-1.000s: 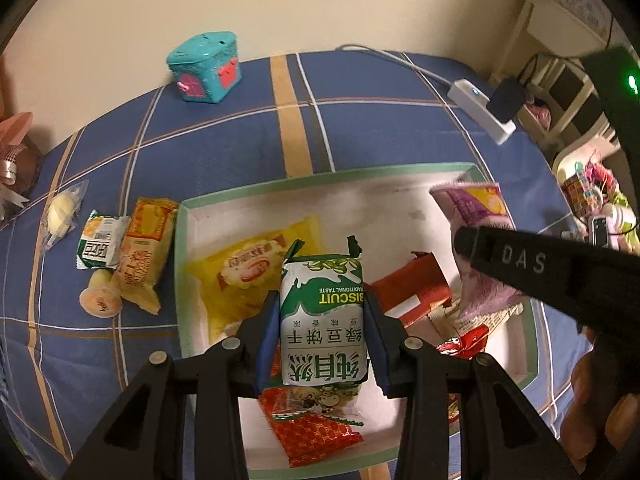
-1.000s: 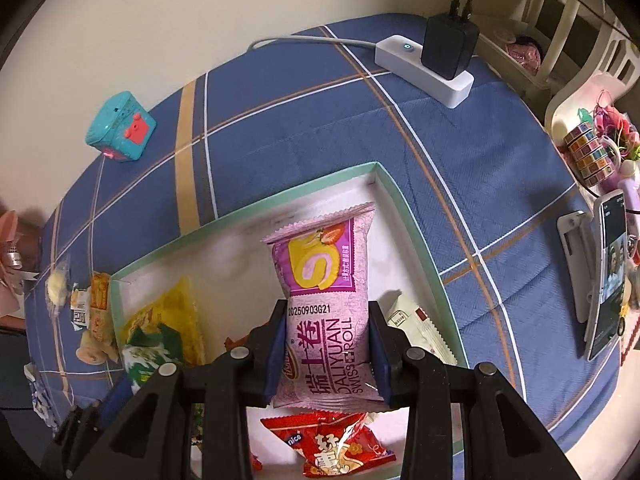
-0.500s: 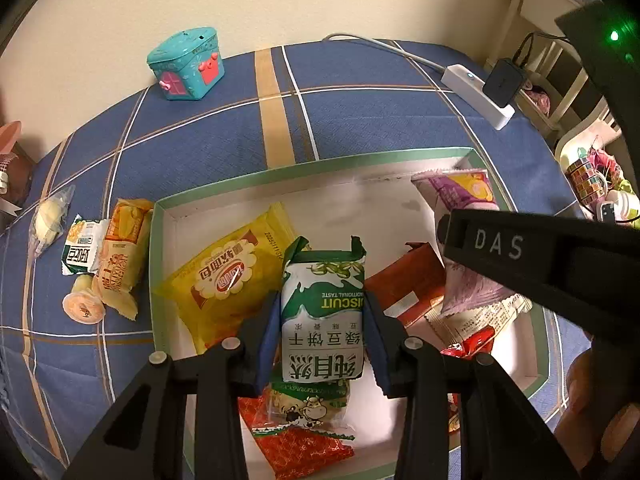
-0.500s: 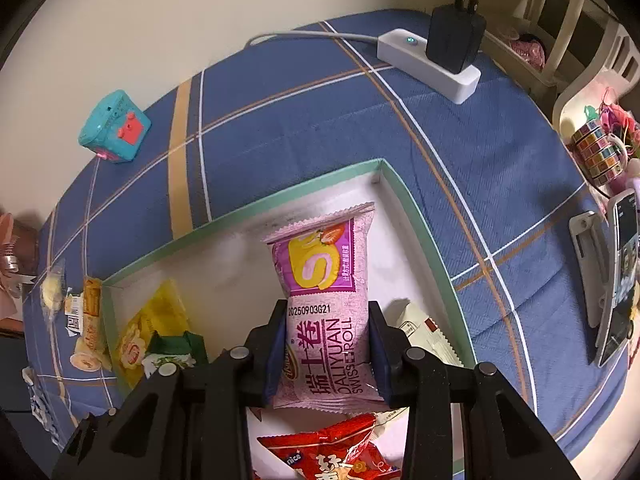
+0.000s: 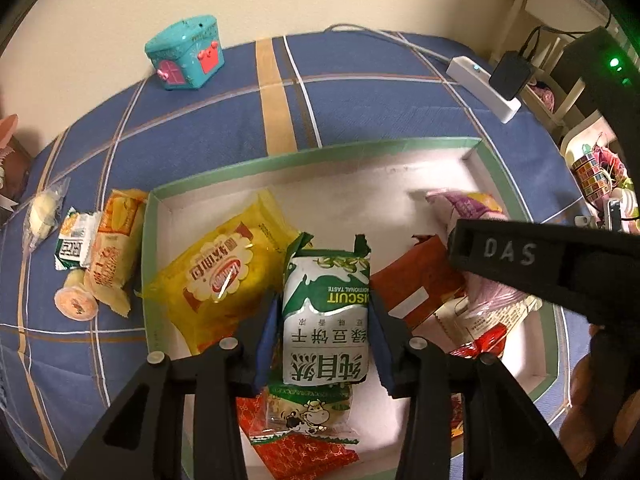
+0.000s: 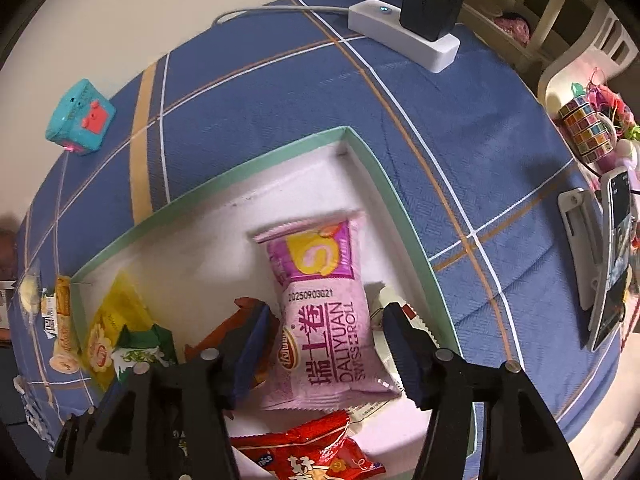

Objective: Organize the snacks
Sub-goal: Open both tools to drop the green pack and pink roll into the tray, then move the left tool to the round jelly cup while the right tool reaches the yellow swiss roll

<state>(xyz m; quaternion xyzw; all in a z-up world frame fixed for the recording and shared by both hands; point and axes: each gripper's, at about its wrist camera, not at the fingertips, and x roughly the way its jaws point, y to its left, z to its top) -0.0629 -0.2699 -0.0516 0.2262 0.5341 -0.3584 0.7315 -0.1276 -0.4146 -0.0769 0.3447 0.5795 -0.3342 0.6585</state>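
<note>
Warm dim indoor light, soft shadows, glare on shiny wrappers, strong fisheye bending, dark vignetted corners

Plaid tablecloth (image 5: 360, 112), snack tray (image 5: 320, 152), toy house (image 5: 184, 56)

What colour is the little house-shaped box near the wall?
Teal house-shaped box with red-pink details, clearest in the left wrist view.

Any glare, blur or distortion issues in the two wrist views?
Left wrist: heavy fisheye bend with dark corners, warm dim light, a glare streak on the yellow packet, text on the green biscuit pack still sharp. Right wrist: same barrel bend, pink Swiss roll pack print readable, tray floor washed pale.
</note>
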